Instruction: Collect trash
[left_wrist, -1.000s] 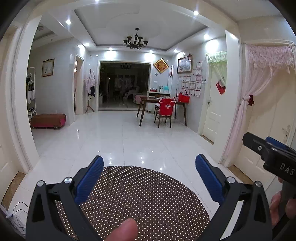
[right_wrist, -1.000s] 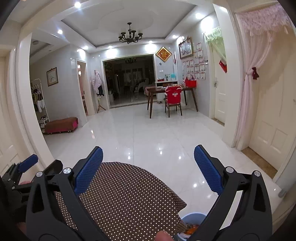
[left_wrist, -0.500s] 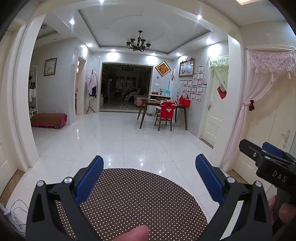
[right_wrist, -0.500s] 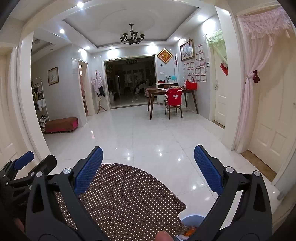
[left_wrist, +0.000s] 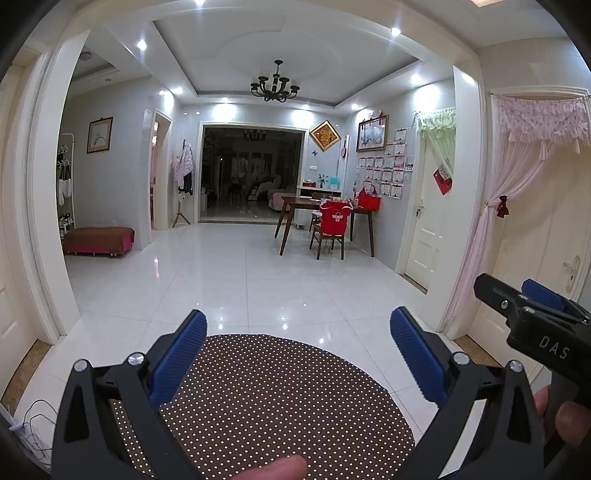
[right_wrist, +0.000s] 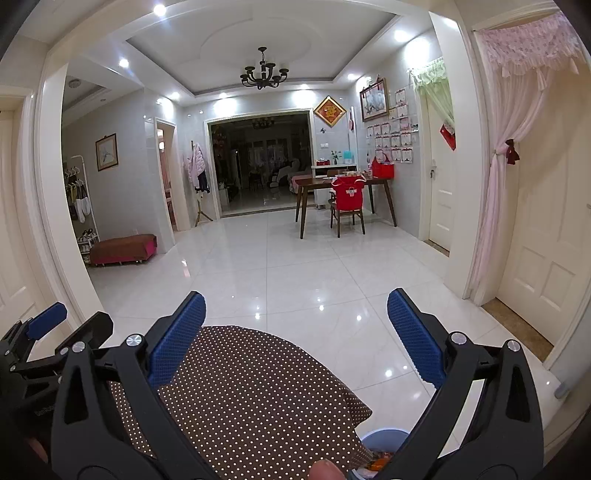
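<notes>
Both tongs gape empty; the bin (right_wrist: 384, 441) sits low, near right of the right gripper (right_wrist: 295, 332), closer than the left gripper (left_wrist: 297, 341).

Our left gripper (left_wrist: 298, 354) spreads its blue fingers (left_wrist: 179, 356) wide with nothing between them; below them lies the dotted brown tablecloth (left_wrist: 273, 398), and the right gripper (left_wrist: 532, 314) sits beyond the right finger.

Black claw (left_wrist: 297, 334), blue ribbed pads (left_wrist: 181, 358), silver screws
</notes>
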